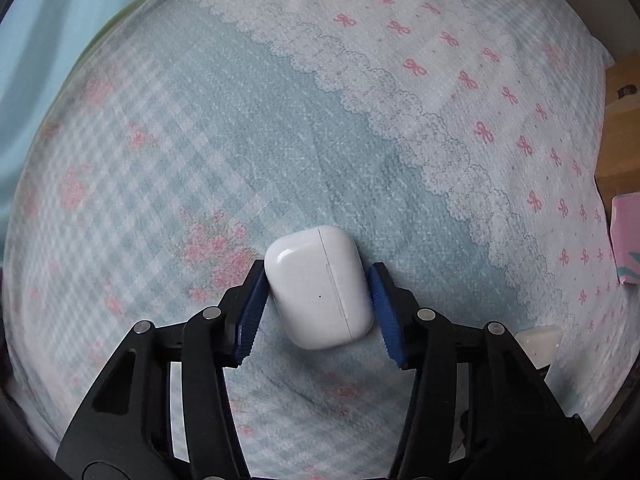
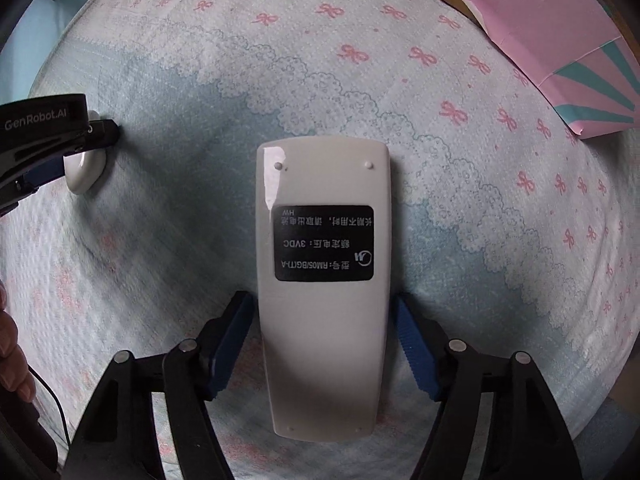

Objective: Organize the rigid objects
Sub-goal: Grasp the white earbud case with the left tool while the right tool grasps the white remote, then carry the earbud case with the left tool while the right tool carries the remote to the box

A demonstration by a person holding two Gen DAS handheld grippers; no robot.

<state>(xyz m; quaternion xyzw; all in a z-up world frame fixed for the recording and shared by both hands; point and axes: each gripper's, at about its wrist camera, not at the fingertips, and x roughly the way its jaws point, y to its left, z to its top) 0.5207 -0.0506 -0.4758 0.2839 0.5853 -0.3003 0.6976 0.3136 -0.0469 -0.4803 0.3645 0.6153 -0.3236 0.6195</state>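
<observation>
A white earbud case (image 1: pixel 318 286) lies on the patterned bedsheet between the blue pads of my left gripper (image 1: pixel 318 300); the pads touch both its sides. In the right wrist view the same case (image 2: pixel 85 172) shows at far left, held by the left gripper (image 2: pixel 60 152). A grey remote control (image 2: pixel 322 276) lies face down, its black label up, between the fingers of my right gripper (image 2: pixel 322 340). The right pad touches it; a thin gap shows at the left pad. The remote's end also shows in the left wrist view (image 1: pixel 538 344).
A pink and teal box (image 2: pixel 560 44) lies at the upper right on the bed, also seen at the right edge of the left wrist view (image 1: pixel 626 240). A brown cardboard box (image 1: pixel 622 120) stands beside the bed. A hand (image 2: pixel 12 356) is at the left edge.
</observation>
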